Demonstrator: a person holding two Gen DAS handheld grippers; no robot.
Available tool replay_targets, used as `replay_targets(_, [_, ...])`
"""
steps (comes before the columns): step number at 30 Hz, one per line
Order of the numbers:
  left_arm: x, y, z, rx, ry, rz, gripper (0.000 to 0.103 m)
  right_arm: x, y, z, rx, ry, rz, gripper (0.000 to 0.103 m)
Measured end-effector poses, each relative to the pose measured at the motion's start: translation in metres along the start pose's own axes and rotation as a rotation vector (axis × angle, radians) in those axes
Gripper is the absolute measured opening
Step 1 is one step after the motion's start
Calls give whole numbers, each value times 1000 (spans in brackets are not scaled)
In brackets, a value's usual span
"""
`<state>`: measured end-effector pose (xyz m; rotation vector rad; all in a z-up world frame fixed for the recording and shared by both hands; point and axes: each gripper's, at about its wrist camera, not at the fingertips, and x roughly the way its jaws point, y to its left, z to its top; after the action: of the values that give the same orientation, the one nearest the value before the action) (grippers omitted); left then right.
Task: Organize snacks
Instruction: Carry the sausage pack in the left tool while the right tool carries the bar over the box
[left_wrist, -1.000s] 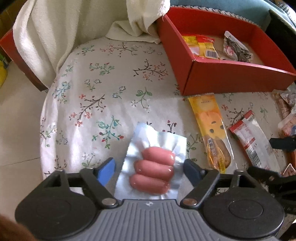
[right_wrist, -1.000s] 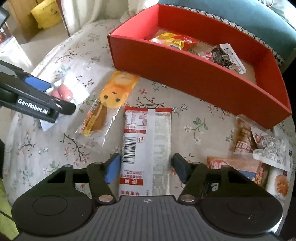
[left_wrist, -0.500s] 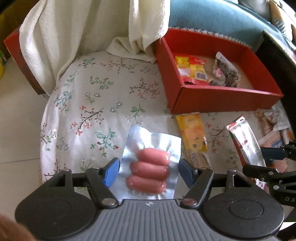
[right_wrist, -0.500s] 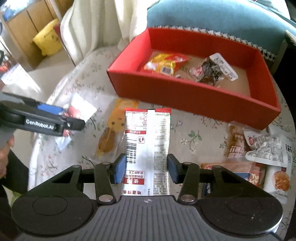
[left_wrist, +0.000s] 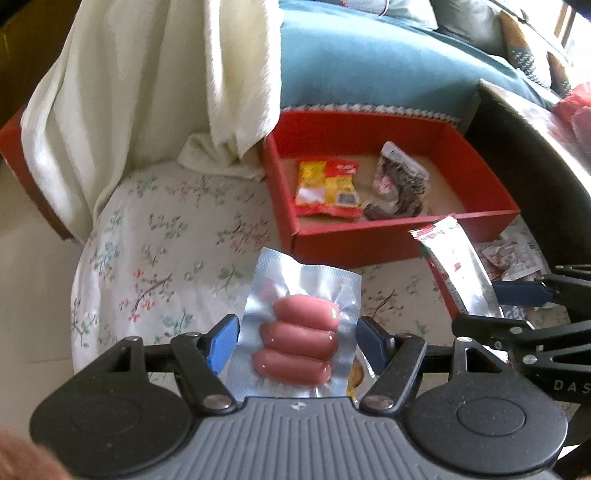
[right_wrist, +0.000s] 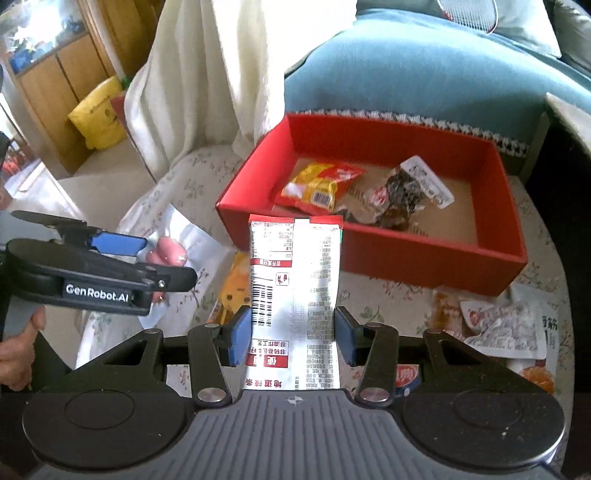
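Note:
My left gripper (left_wrist: 295, 332) is shut on a clear pack of three pink sausages (left_wrist: 299, 339), held above the floral tablecloth (left_wrist: 166, 251). My right gripper (right_wrist: 291, 328) is shut on a long red-and-white packet (right_wrist: 295, 266) that stands up between its blue pads, also off the table. Just beyond both is the red box (right_wrist: 406, 266); it holds a yellow-red packet (right_wrist: 317, 184) and a dark snack bag (right_wrist: 402, 195). In the right wrist view, the left gripper (right_wrist: 155, 258) is at the left with the sausage pack (right_wrist: 168, 251). The left wrist view has the right gripper (left_wrist: 480, 306) with its packet (left_wrist: 454, 254).
An orange snack pack (right_wrist: 232, 291) lies on the cloth under the raised packets. Several more packets (right_wrist: 498, 328) are heaped at the right, near the box's corner. A white cloth (left_wrist: 147, 92) hangs behind the table and a blue sofa (left_wrist: 369, 66) stands past the box. The round table drops off at the left.
Both grippers have risen and tilted up, each lifting its pack off the cloth. The right jaws closed in onto the red-and-white packet. The box interior now shows more fully.

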<state>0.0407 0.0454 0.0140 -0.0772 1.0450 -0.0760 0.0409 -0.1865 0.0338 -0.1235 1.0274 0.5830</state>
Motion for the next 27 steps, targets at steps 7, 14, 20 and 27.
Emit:
replay_targets(7, [-8, -14, 9, 25, -46, -1, 63, -10, -7, 5, 22, -47, -14, 55])
replay_targets(14, [-14, -24, 20, 44, -94, 2, 63, -15, -12, 9, 38, -93, -27, 55])
replay_targets(20, [-14, -33, 31, 66, -119, 8, 63, -19, -19, 18, 58, -128, -36, 55])
replay_targets(27, [-14, -43, 44, 85, -157, 16, 63, -19, -25, 25, 66, -157, -58, 55])
